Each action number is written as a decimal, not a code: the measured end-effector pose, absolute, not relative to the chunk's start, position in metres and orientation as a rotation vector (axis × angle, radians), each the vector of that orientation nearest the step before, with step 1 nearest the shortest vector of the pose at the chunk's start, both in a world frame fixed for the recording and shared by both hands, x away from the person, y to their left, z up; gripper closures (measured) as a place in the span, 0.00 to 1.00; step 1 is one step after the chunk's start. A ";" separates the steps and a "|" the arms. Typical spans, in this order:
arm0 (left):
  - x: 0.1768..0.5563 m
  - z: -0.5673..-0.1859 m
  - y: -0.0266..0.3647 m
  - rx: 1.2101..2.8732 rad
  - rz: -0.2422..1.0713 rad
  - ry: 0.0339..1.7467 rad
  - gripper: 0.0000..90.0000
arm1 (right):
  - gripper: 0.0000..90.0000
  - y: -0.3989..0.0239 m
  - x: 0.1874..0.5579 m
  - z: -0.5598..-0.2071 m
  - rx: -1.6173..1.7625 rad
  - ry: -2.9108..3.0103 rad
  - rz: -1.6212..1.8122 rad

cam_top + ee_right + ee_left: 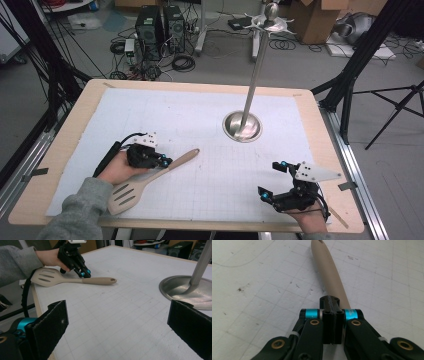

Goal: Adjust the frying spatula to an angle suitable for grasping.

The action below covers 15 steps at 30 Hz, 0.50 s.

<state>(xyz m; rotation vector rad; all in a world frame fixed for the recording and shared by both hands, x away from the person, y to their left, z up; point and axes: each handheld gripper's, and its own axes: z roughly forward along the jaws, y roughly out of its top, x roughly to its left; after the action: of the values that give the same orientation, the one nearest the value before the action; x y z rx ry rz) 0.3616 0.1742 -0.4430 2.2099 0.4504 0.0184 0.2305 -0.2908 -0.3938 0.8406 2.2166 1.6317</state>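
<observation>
Surface (210, 107): white grid mat, spatula (150, 181), metal stand (243, 125).
Left gripper (164, 162): fingers clamped on spatula handle.
Right gripper (272, 180): fingers apart, idle.
Next: probably lift towards stand.

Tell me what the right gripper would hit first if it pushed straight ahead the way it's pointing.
Probably nothing soon: the open right gripper faces bare mat, with the spatula far left and the stand base off right; depth is unclear.
</observation>
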 end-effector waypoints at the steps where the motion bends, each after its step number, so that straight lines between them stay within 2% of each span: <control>1: 0.362 -0.443 0.174 2.212 0.016 0.452 1.00 | 0.02 -0.291 0.230 -0.394 0.841 2.218 1.626; 15: 0.366 -0.436 0.165 2.293 0.036 0.412 1.00 | 0.02 -0.290 0.228 -0.397 0.854 2.236 1.604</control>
<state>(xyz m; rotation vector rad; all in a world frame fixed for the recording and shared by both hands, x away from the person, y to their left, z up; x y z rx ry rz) 0.3661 0.1646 -0.4358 2.2929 0.4115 0.0364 0.2281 -0.2903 -0.3974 0.8545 2.2364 1.6039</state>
